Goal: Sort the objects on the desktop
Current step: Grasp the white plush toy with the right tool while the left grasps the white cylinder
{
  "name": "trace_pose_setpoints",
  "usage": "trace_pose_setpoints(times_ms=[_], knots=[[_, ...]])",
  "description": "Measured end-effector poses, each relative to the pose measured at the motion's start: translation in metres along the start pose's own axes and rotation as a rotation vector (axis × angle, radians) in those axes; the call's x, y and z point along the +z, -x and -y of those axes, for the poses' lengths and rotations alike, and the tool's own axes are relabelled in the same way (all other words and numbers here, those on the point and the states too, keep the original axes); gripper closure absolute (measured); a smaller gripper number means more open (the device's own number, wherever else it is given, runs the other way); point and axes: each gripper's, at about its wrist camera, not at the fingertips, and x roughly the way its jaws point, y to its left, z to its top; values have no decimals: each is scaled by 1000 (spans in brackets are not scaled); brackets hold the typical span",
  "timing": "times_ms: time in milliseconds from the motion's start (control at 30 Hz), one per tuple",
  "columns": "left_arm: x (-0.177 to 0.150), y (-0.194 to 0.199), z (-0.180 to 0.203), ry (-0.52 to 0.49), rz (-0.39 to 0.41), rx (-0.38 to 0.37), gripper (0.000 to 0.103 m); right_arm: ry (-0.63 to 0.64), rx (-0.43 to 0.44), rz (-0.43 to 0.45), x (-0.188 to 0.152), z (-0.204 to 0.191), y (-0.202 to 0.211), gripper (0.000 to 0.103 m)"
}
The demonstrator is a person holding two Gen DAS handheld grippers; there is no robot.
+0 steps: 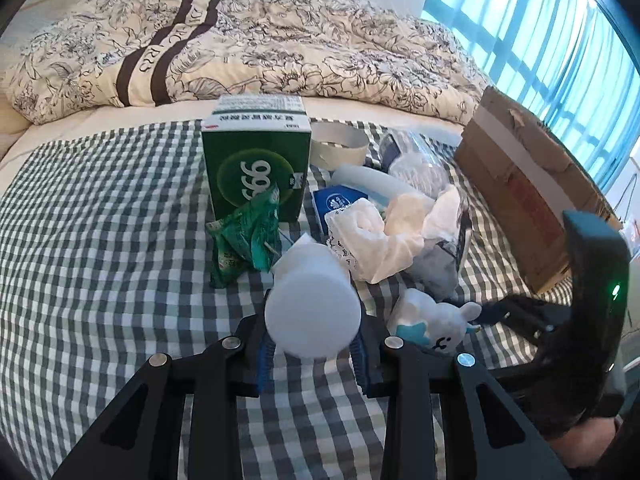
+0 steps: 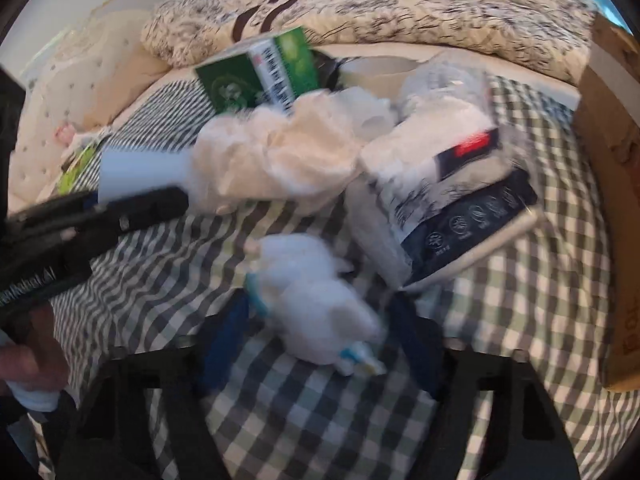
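On the left of the left wrist view the checked cloth lies bare. Just left of centre a green box stands upright, with a crumpled green wrapper leaning at its foot. At lower centre the left gripper is closed onto a white bottle, its blue pads pressed against both sides of the bottle. Right of that is a heap of white cloths, a roll of tape behind it, and a small white plush toy lying on the cloth. A cardboard box fills the right of the frame.

The right wrist view is blurred. The bottle shows at left, the plush toy at centre between the wide-apart fingers of the right gripper, which hold nothing; a dark-labelled packet lies to the right.
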Motion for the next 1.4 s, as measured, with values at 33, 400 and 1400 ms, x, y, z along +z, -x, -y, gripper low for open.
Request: trace_pose_setpoints(times_ms=[33, 400, 1400], knots=[[0, 1, 0, 0, 1, 3, 71, 3, 3, -2, -1, -3, -3, 50], [3, 18, 3, 2, 38, 3, 76, -26, 63, 61, -6, -1, 21, 52], [10, -5, 14, 24, 56, 105, 70, -51, 51, 181, -11, 21, 82, 52]])
